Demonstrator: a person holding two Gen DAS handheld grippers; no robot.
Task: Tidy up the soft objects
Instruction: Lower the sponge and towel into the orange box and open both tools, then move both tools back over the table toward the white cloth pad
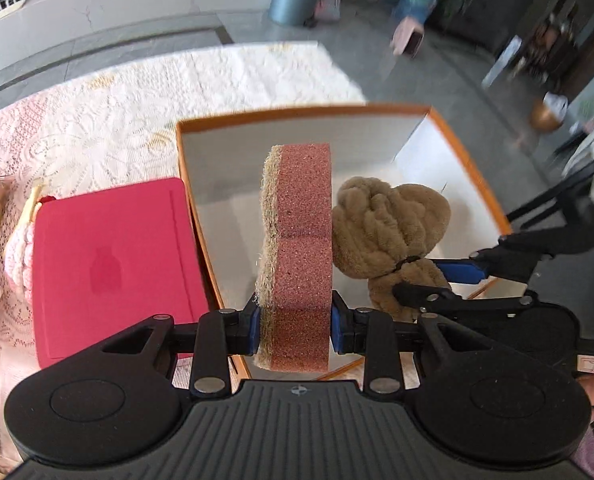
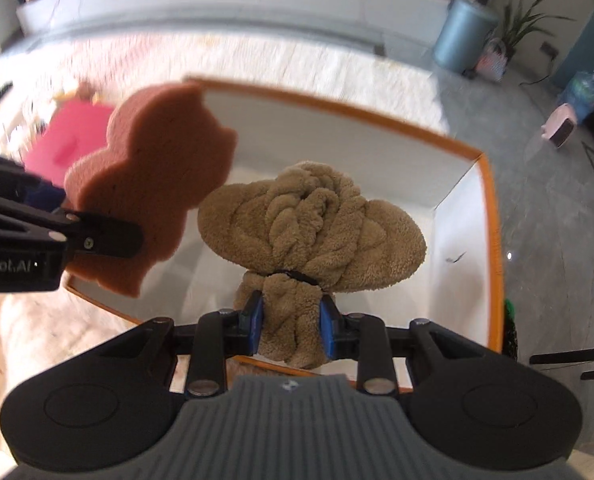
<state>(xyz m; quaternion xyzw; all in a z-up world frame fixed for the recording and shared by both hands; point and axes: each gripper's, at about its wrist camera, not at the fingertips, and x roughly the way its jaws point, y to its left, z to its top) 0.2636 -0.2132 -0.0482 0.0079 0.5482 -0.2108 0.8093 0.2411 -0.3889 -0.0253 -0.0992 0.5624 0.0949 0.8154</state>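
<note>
My left gripper is shut on a reddish-brown sponge with a scouring layer on its left face, held on edge above the orange-rimmed white box. The sponge shows its wavy outline in the right wrist view, at the box's left wall. My right gripper is shut on a tan fleece towel bundle tied with a black band, hanging over the box's inside. That bundle sits just right of the sponge in the left wrist view, with the right gripper clamped on its lower part.
A pink lid or board lies on the lace tablecloth left of the box. Packets and a pink knitted item crowd the far left edge. Beyond the table are grey floor, a blue bin and plants.
</note>
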